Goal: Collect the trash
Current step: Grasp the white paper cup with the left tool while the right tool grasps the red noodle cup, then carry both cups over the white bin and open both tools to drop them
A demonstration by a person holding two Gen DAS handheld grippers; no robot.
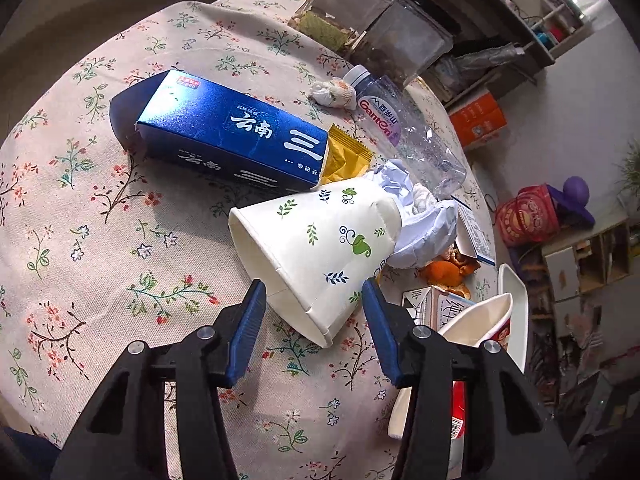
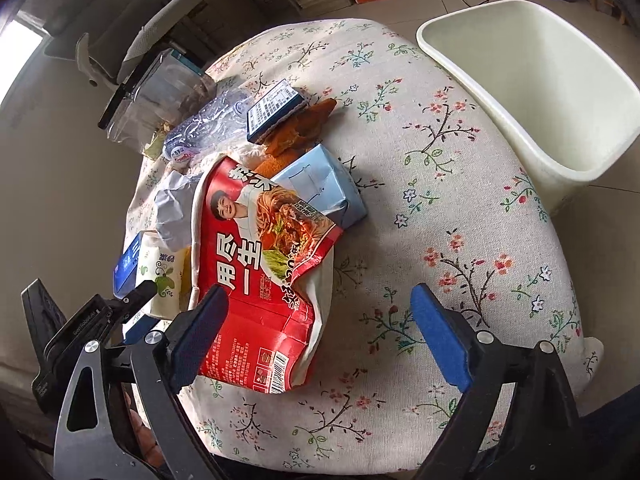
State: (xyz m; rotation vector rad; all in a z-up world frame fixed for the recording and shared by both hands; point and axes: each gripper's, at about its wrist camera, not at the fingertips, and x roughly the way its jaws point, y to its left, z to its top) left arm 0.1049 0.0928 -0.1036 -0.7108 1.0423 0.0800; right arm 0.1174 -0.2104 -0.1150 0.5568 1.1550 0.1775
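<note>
Meanwhile, the left gripper (image 1: 314, 300), jaws apart, straddles a tipped paper cup (image 1: 320, 256) at twelve o'clock: light, crushable, best pinched gently mid-wall. The right gripper (image 2: 320, 336) gapes beside the flattened noodle bowl (image 2: 260, 276), bin (image 2: 532, 92) at one o'clock.

The left wrist view looked down at a slant, close over the paper cup (image 1: 320, 252) on the floral tablecloth (image 1: 100, 220). The right wrist view sat higher, facing across the table toward the white bin (image 2: 532, 92). Both shared the middle clutter — the cup, the red noodle bowl (image 2: 260, 280), the crushed bottle (image 1: 404, 128).
</note>
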